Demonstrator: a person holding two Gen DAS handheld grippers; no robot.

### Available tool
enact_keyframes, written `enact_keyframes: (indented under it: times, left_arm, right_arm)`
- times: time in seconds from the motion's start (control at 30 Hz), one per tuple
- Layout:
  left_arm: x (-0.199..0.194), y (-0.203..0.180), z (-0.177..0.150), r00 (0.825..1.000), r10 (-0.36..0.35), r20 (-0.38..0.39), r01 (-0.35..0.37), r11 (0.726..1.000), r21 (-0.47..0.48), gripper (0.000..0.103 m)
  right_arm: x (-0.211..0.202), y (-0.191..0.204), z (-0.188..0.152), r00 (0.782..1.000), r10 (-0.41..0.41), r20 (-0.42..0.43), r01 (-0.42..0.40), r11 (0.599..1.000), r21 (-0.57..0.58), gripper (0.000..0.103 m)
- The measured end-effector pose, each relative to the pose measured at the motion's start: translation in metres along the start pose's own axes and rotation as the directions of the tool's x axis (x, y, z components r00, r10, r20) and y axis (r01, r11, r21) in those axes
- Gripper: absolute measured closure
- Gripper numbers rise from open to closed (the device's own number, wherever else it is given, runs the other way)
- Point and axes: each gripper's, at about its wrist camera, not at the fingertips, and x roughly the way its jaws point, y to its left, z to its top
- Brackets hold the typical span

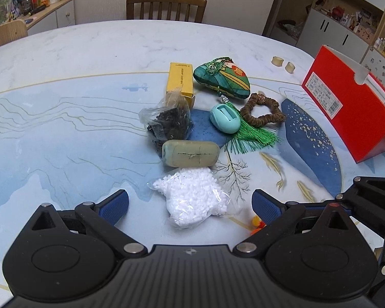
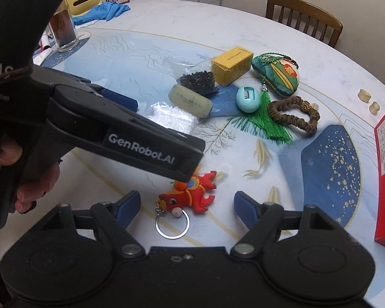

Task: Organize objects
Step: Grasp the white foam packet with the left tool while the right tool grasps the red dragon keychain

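Tabletop, printed blue-and-white cover, contents listed left to right. Left gripper: jaws spread wide, nothing held, poised over a clear bag of white beads that lies between the blue pads without touching them. Behind the bag: grey-green oblong case, then a clear bag of dark small parts, then a yellow carton. Further right: teal egg-shaped item, green embroidered pouch with green tassel, brown scrunchie, two small cream cylinders, and an open red box at the right edge, the likely destination, though that is a judgement. Right gripper: jaws open, nothing gripped, straddling a red plush keychain with a metal ring lying near the front edge. The left gripper's body overhangs the toy's upper end in the right wrist view. Risks, as judged: the two tools stand very close and could knock together if both close or lift at once; the bead bag is slack and slippery, so a pinch on loose film could slip or spill it; the keychain is soft and flat, so the pads could catch only the ring and leave the toy dangling.
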Motion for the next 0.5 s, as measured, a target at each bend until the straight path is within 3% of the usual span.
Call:
enact_keyframes:
  times: [0.27, 0.5]
  left_arm:
    - [0.0000, -0.0043, -0.0022, 1.000, 0.026, 0.009, -0.026, 1.000, 0.011, 0.004]
    - [-0.0039, -0.0074, -0.0009, 1.000, 0.011, 0.017, -0.012, 1.000, 0.026, 0.027]
  right_arm:
    - [0.0053, 0.0064, 0.0007, 1.000, -0.014, 0.001, 0.014, 1.000, -0.017, 0.033]
    - [0.0031, 0.0089, 0.0015, 1.000, -0.013, 0.010, 0.013, 0.999, -0.034, 0.048]
